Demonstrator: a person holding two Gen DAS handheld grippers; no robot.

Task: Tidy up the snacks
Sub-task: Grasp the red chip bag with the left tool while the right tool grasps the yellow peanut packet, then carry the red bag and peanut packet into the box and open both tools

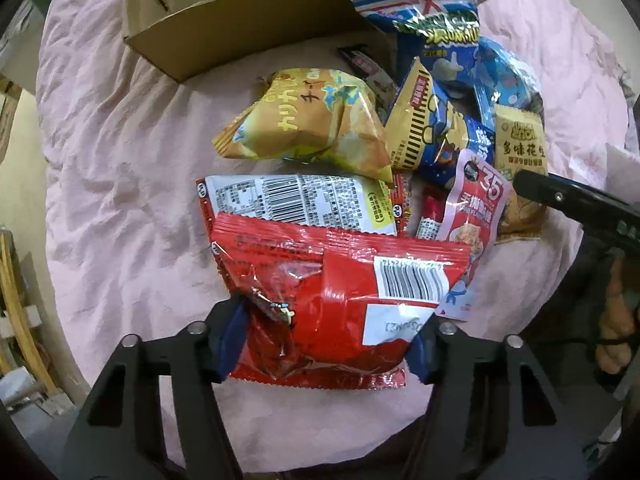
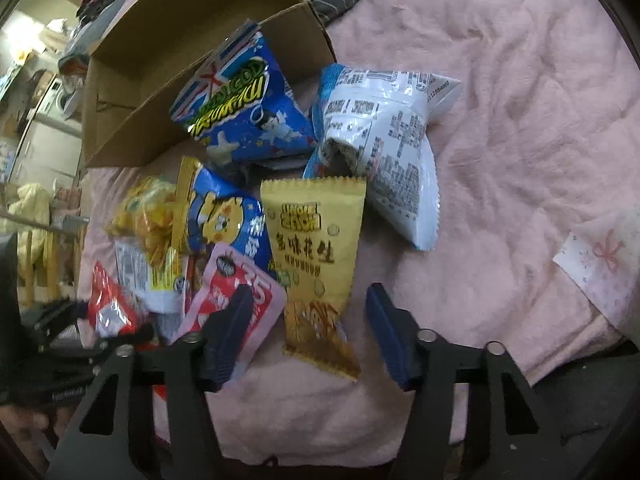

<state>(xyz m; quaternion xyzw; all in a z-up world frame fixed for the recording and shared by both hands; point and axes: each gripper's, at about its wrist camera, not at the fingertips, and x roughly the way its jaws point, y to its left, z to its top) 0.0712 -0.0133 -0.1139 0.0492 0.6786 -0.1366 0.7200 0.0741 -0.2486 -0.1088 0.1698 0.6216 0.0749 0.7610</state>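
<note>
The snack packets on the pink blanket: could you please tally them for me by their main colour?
Red packets: 3
Blue packets: 3
Yellow packets: 2
Pink packet: 1
Dark wrapper: 1
Total: 10 in view; the pile may hide more.

Lighting: even, moderately bright indoor light; soft shadows were cast under the packets. Glare was noted on the red packet. Fisheye bending and dark vignetting were recorded at the edges; slight blur throughout the right view.
</note>
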